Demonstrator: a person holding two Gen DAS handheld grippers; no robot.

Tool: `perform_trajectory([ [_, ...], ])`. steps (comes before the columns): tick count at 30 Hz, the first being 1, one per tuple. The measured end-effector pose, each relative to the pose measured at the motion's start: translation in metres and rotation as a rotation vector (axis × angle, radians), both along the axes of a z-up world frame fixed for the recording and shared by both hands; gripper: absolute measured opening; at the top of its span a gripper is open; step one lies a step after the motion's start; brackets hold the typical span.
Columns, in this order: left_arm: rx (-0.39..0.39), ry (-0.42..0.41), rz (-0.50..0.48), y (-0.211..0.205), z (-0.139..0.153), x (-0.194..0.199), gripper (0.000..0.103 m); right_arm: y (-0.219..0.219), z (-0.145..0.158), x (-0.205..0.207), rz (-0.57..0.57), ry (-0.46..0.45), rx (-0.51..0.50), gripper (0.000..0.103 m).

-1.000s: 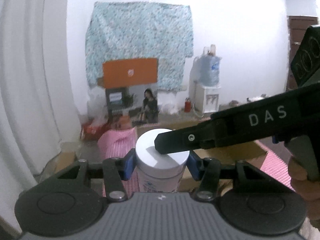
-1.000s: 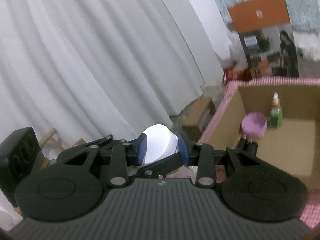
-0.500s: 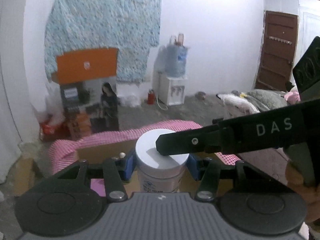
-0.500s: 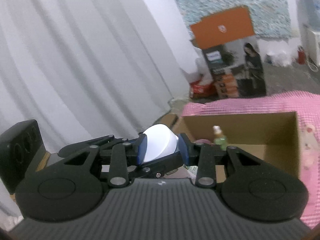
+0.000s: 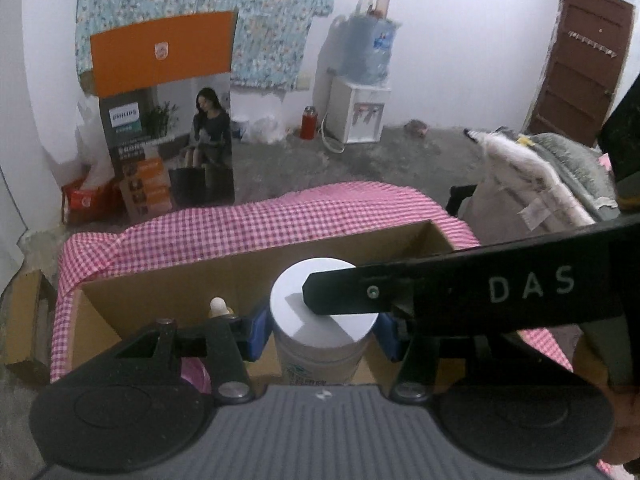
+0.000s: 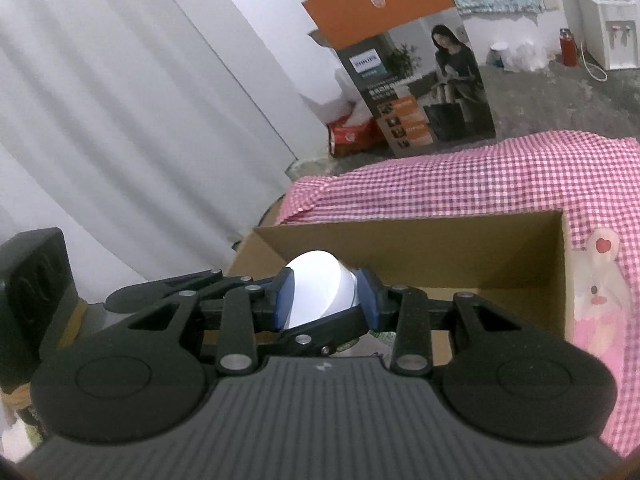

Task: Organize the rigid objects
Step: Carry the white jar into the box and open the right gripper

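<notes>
Left wrist view: the left gripper [image 5: 322, 330] has its blue pads [image 5: 256, 330] closed against the sides of a white jar [image 5: 320, 344], just under the lid [image 5: 320, 296]. The jar stands upright at the centre of the frame, held above the open box [image 5: 168, 292]. A finger [image 5: 460, 290] of the right gripper, marked DAS, reaches in from 3 o'clock and lies across the right part of the lid. At 9 o'clock of the jar a bottle cap [image 5: 218, 305] shows inside the box, and something pink [image 5: 196, 374] sits low at 8 o'clock, mostly hidden by the gripper. The box rests on a pink checked cloth [image 5: 260, 220] that runs behind it from 9 to 3 o'clock. Far off at 11 o'clock stands a tall printed carton [image 5: 168, 120]; at 1 o'clock, a water dispenser [image 5: 360, 108].

Right wrist view: the right gripper [image 6: 325, 298] is closed on the lid [image 6: 320, 288], one blue pad [image 6: 285, 300] on each side of its rim. The left gripper [image 6: 168, 292] comes in from 9 o'clock beneath it. The box [image 6: 420, 248] lies open behind and below, from 12 to 3 o'clock, on the checked cloth [image 6: 460, 172]. A pink and white toy [image 6: 600, 280] lies at 3 o'clock beside the box. A grey curtain [image 6: 120, 100] fills 9 to 12 o'clock.
</notes>
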State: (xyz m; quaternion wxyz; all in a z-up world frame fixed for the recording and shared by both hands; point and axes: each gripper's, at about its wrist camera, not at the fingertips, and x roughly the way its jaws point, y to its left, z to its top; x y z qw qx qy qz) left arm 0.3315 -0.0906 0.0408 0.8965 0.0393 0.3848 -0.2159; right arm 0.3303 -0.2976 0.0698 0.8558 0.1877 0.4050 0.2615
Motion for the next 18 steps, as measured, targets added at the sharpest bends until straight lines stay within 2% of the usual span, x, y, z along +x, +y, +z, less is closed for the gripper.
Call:
perform_trajectory([
  [8, 0.017, 0.06, 0.012, -0.014, -0.02, 0.031, 0.054, 0.003, -0.027, 0.039, 0.002, 0.018, -0.052, 0.035],
  [13, 0.025, 0.077, 0.007, -0.018, -0.028, 0.037, 0.055, 0.003, -0.045, 0.053, 0.007, 0.048, -0.07, 0.037],
  [15, 0.024, 0.076, 0.006, -0.018, -0.026, 0.037, 0.066, 0.002, -0.048, 0.055, 0.002, 0.05, -0.073, 0.042],
  [18, 0.025, 0.056, 0.005, -0.018, -0.02, 0.032, 0.074, 0.0, -0.048, 0.054, -0.01, 0.049, -0.064, 0.047],
])
